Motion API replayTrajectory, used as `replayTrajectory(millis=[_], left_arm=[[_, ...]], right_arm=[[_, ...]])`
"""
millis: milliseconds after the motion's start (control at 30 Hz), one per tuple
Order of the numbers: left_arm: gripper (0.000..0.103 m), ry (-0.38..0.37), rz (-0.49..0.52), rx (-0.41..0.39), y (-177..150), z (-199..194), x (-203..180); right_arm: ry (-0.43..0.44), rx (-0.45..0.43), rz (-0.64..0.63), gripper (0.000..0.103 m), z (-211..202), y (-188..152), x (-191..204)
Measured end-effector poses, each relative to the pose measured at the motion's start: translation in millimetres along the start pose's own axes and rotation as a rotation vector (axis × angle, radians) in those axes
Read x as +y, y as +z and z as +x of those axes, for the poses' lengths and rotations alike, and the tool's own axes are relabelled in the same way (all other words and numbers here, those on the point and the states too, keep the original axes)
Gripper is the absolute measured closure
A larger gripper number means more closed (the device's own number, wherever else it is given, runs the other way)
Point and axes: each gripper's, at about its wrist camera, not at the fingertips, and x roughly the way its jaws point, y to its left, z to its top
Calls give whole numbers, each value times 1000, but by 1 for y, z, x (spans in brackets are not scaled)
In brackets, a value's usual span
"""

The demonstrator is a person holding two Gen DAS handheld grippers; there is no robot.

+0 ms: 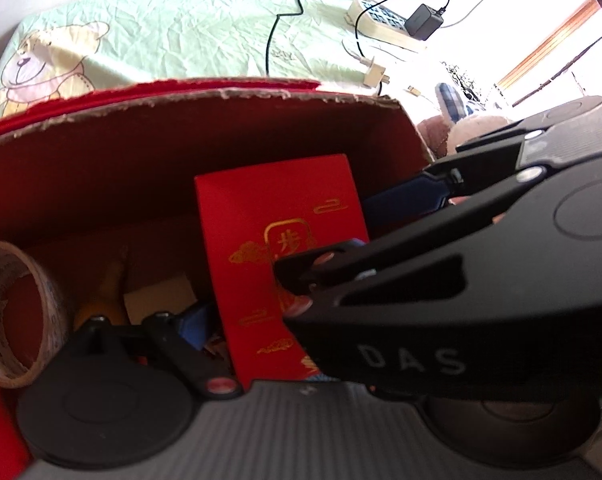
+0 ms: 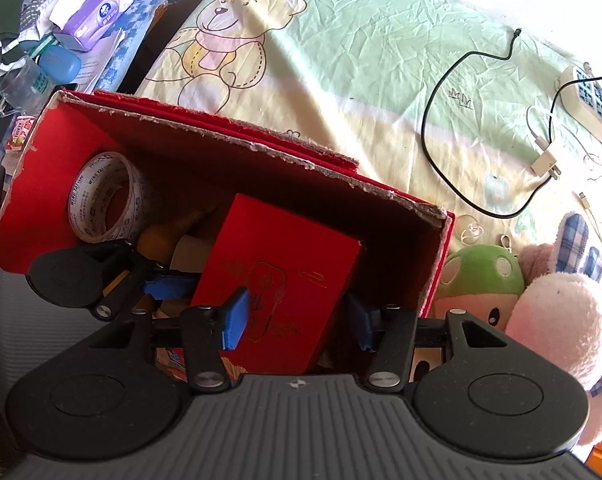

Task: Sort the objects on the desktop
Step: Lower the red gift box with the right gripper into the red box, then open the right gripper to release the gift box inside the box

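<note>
I see a red cardboard box [image 2: 57,148] sitting on a crinkly green sheet [image 2: 373,52] with a teddy bear [image 2: 225,40] drawn on it. The top edge of the box is rough and torn, and the inside is dark.

Inside the box, a flat red packet [image 2: 285,276] with shiny gold drawings leans at a tilt near the middle. A round roll of clear tape [image 2: 105,200] with printed words sits in the left corner, up on its edge. Between the tape and the packet I see something yellow and a pale tan block, but I cannot tell what they are.

My right gripper [image 2: 297,320] is down in the box with its blue pads spread wide. One pad is in front of the packet's face and the other is off its right edge, so it is let go and squeezing nothing. My left gripper [image 1: 277,248] is in the box too, with one blue pad on each side of the packet. I cannot tell if it is pinching the packet.

Soft fluffy toys [image 2: 557,320], one pink and one green, lie just beside the box on the right. A black cable [image 2: 429,120] curls on the sheet near a cream power strip [image 2: 589,92].
</note>
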Motion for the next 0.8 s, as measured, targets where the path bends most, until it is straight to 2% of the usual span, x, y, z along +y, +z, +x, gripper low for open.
replayTrajectory(millis=[267, 500, 633, 800], left_arm=[[16, 14, 12, -1, 0, -7, -4], [16, 56, 40, -32, -1, -7, -9], [16, 80, 37, -28, 0, -5, -10], [16, 73, 25, -25, 2, -5, -7]], right_arm=[[15, -54, 25, 46, -8, -8, -5], [49, -179, 95, 46, -9, -21, -9], [25, -252, 94, 47, -8, -26, -5], [77, -306, 164, 47, -11, -31, -16]])
